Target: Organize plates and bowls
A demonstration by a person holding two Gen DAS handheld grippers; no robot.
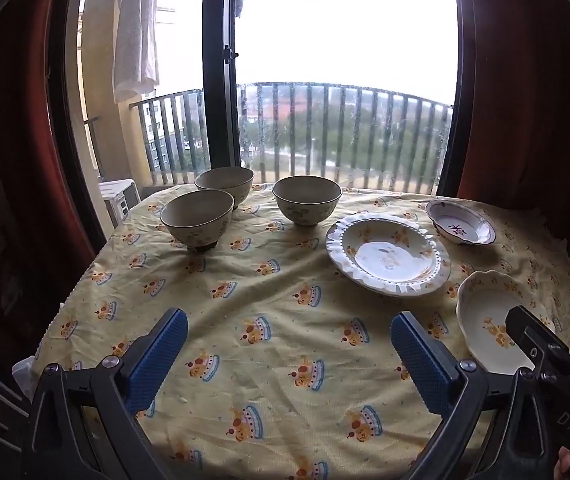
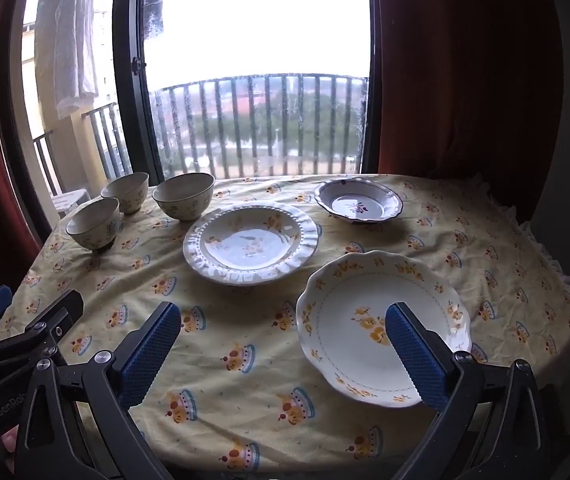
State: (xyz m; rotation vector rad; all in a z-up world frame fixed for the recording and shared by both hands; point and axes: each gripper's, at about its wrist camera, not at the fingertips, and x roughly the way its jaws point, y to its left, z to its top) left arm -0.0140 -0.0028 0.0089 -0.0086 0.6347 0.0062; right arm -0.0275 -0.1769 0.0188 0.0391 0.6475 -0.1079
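Note:
Three cream bowls stand upright at the table's far left: the near bowl [image 1: 197, 218] [image 2: 93, 222], the back bowl [image 1: 225, 184] [image 2: 125, 191] and the right bowl [image 1: 306, 199] [image 2: 183, 195]. A large frilled plate [image 1: 387, 254] [image 2: 249, 242] lies mid-table. A small purple-flower dish [image 1: 460, 222] [image 2: 359, 201] lies behind it. A scalloped yellow-flower plate [image 1: 493, 320] [image 2: 365, 320] lies near right. My left gripper [image 1: 289, 344] is open and empty above the cloth. My right gripper [image 2: 283, 338] is open, its right finger over the scalloped plate; its finger also shows in the left wrist view [image 1: 533, 340].
The round table wears a yellow patterned cloth [image 1: 269, 320] [image 2: 225, 352]. A window with a dark frame [image 1: 219, 80] and balcony railing stands behind it. Red curtains [image 2: 465, 72] hang at both sides.

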